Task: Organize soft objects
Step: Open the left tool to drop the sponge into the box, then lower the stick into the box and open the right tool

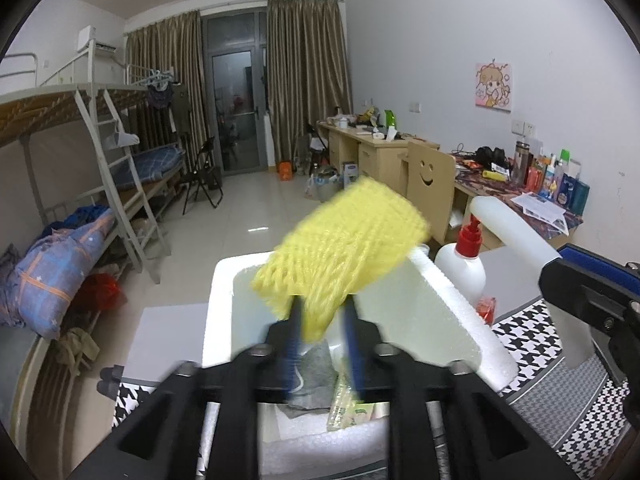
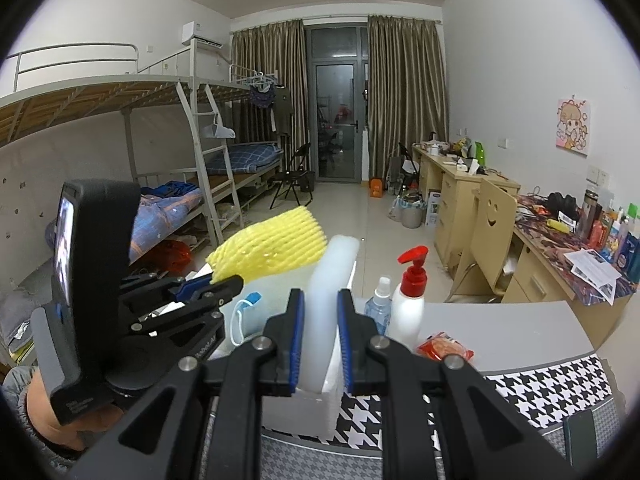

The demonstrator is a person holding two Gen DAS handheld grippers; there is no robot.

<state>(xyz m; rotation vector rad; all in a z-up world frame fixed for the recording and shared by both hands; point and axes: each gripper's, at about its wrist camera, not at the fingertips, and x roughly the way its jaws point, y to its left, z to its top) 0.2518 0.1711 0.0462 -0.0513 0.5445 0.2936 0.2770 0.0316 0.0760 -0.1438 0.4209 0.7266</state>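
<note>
A yellow foam net (image 1: 344,240) stands blurred between the fingers of my left gripper (image 1: 322,312), above the white foam box (image 1: 440,300). The jaws stand apart and a gap shows beside the net, so the pads do not press on it. A grey cloth (image 1: 316,368) and a clear packet (image 1: 344,400) lie inside the box. My right gripper (image 2: 320,332) is shut on a white foam strip (image 2: 328,280) that rises upright over the box's near corner (image 2: 304,408). A blue face mask (image 2: 244,316) hangs at the box's left side.
A white pump bottle with a red top (image 2: 412,300), a small spray bottle (image 2: 380,304) and a red snack packet (image 2: 444,348) stand on the grey table right of the box. A houndstooth mat (image 2: 540,392) covers the near edge. Bunk beds and desks line the room behind.
</note>
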